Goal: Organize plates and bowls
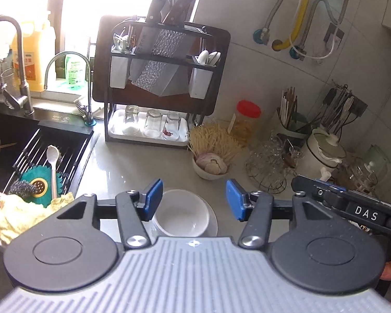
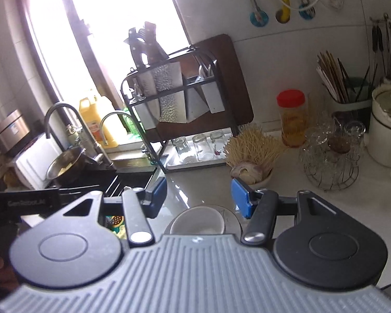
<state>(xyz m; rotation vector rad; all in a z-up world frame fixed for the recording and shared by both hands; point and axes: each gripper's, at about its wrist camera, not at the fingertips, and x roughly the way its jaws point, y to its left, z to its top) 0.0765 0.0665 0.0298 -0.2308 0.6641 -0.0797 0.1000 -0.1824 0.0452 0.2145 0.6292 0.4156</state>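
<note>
A white bowl point(image 1: 181, 215) sits inside a shallow white plate point(image 1: 213, 225) on the pale countertop point(image 1: 133, 167), near its front. My left gripper point(image 1: 194, 201) hangs above the stack with its blue pads wide apart. They press on nothing, though the left pad overlaps the bowl's rim in the picture. From the right wrist view the same bowl point(image 2: 198, 220) and plate point(image 2: 232, 219) lie just below my right gripper point(image 2: 199, 197), which is also open and empty. One finger point(image 1: 325, 191) of the right gripper reaches in from the right in the left wrist view.
A dark sink point(image 1: 39, 151) with a drain rack, spoon and cloths lies to the left. Behind stand a black knife rack point(image 1: 159, 83) with upturned glasses, a small bowl of garlic point(image 1: 212, 168), a wire holder of glass cups point(image 1: 269, 167), a red-lidded jar point(image 1: 247, 120) and a white pot point(image 1: 325, 148).
</note>
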